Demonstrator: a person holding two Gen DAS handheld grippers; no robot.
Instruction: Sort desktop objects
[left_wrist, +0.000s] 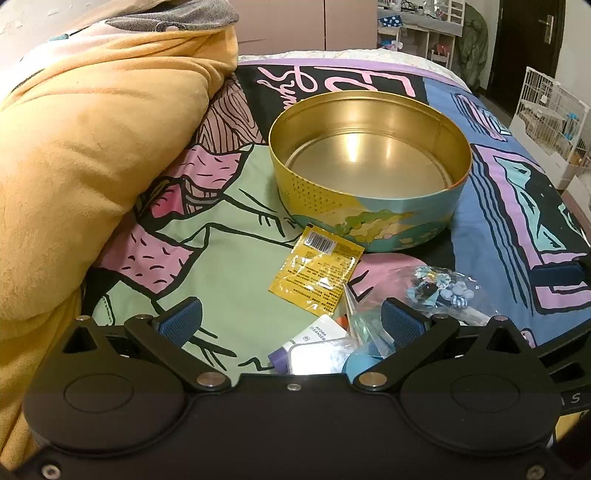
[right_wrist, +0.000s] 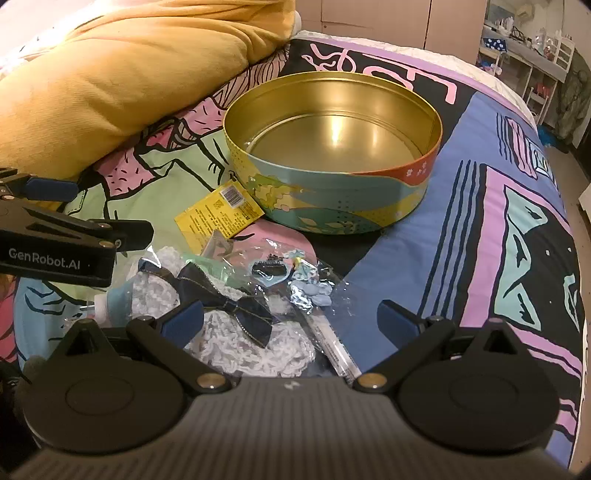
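An empty round gold tin (left_wrist: 369, 162) (right_wrist: 332, 151) stands on the patterned bedspread. A yellow sachet (left_wrist: 317, 273) (right_wrist: 219, 216) lies in front of it. My left gripper (left_wrist: 295, 325) is open, low over a white cleanser tube (left_wrist: 317, 332) and a blue item in plastic (left_wrist: 365, 332). My right gripper (right_wrist: 291, 317) is open over a navy bow on white lace (right_wrist: 236, 314) in a clear bag. A clear bag of small blue hair clips (right_wrist: 303, 280) (left_wrist: 439, 288) lies beside it. The left gripper's body (right_wrist: 55, 236) shows at the left of the right wrist view.
A big orange plush pillow (left_wrist: 92, 147) (right_wrist: 129, 74) borders the left side. The bedspread (right_wrist: 498, 221) stretches to the right, with its edge at the far right. A white wire cage (left_wrist: 550, 110) and shelves stand beyond the bed.
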